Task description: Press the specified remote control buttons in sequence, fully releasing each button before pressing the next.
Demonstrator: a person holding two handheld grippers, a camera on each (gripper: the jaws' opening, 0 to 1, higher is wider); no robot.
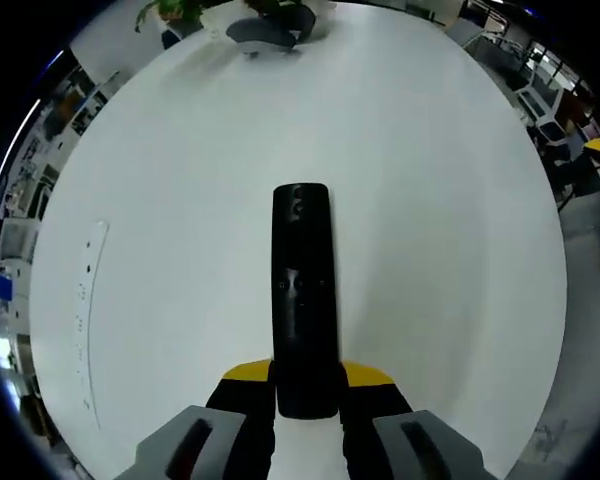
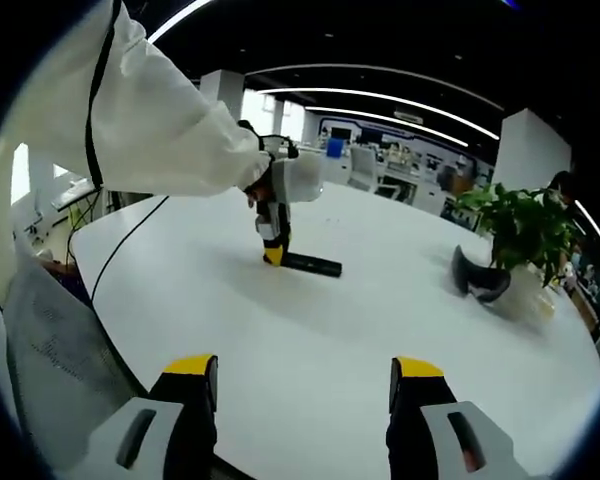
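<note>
Table (image 1: 430,200) white, round, in open-plan office; potted plant (image 2: 520,235) at far edge. Left gripper (image 1: 307,385) clamps black remote (image 1: 303,290) (near end). Right gripper (image 2: 305,385) jaws wide apart, holding nothing.

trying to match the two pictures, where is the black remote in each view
Left gripper view: the long black plastic remote control lies at centre, its near end between the left gripper jaws.
Right gripper view: it lies far off, upper centre, below the white sleeve.
Shared landmark: the potted green plant, at the top edge in the left gripper view.
</note>
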